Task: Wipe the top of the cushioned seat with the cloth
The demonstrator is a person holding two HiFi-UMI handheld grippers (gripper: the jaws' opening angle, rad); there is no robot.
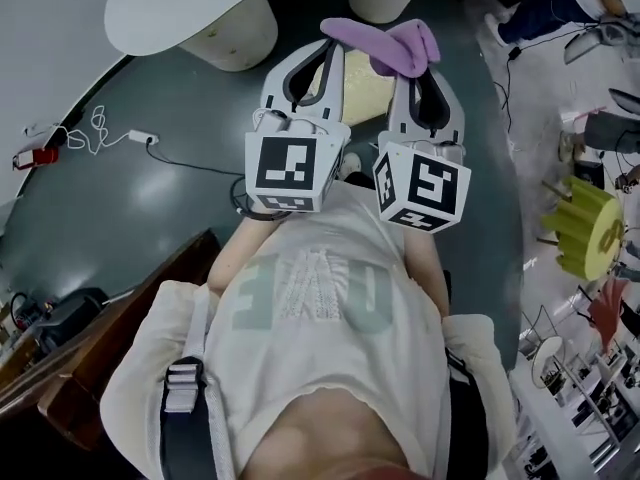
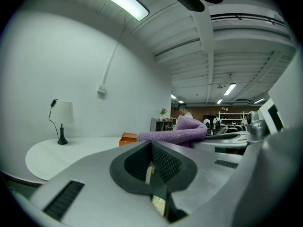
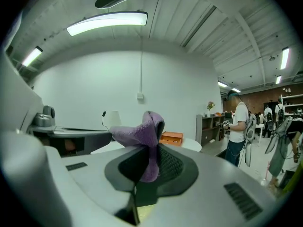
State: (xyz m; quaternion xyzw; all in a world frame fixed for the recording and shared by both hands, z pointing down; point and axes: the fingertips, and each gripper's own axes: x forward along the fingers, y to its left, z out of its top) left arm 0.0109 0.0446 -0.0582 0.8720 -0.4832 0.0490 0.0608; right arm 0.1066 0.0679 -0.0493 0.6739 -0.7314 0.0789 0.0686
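I hold both grippers up close in front of my chest. My right gripper (image 1: 415, 66) (image 3: 150, 148) is shut on a purple cloth (image 1: 395, 46) (image 3: 142, 134), which bunches above its jaws and droops to the left. The cloth (image 2: 177, 132) also shows beyond the left gripper. My left gripper (image 1: 328, 53) (image 2: 151, 145) stands beside it, jaws together, holding nothing. Below and between the two, a pale yellow cushioned seat (image 1: 365, 93) shows in part; a sliver of it (image 2: 158, 205) appears through the left jaws. Neither gripper touches the seat.
A round white table (image 1: 190, 3) with a thick pedestal stands ahead left, bearing a lamp (image 2: 61, 119) and an orange box (image 2: 128, 138). A power strip and cable (image 1: 140, 138) lie on the dark floor. Wooden furniture (image 1: 120, 338) is at lower left. A person (image 3: 239, 126) stands at right.
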